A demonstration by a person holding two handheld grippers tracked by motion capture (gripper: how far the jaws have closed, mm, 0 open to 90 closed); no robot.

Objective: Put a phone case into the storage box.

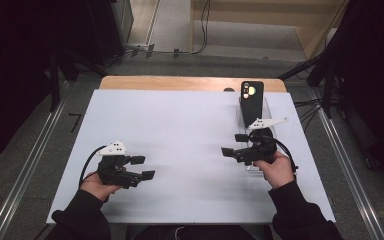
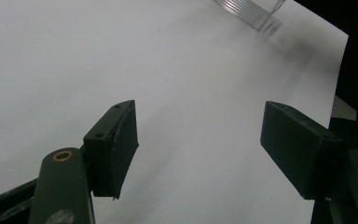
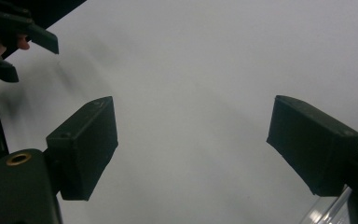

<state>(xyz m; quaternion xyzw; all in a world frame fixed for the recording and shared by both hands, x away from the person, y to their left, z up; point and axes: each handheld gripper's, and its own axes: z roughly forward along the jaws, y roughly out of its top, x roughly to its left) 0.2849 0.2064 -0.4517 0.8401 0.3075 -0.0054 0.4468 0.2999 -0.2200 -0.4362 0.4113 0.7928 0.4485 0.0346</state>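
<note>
Black phone, upright in a clear stand at two o'clock: rigid, smooth, likely slippery; grasp its long edges. Left gripper and right gripper gape empty.

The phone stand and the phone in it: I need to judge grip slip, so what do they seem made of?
The stand looks like clear, glossy acrylic: the table shows through its walls. The phone shows a matte black back, probably plastic or a case; the pictures leave that open.
</note>
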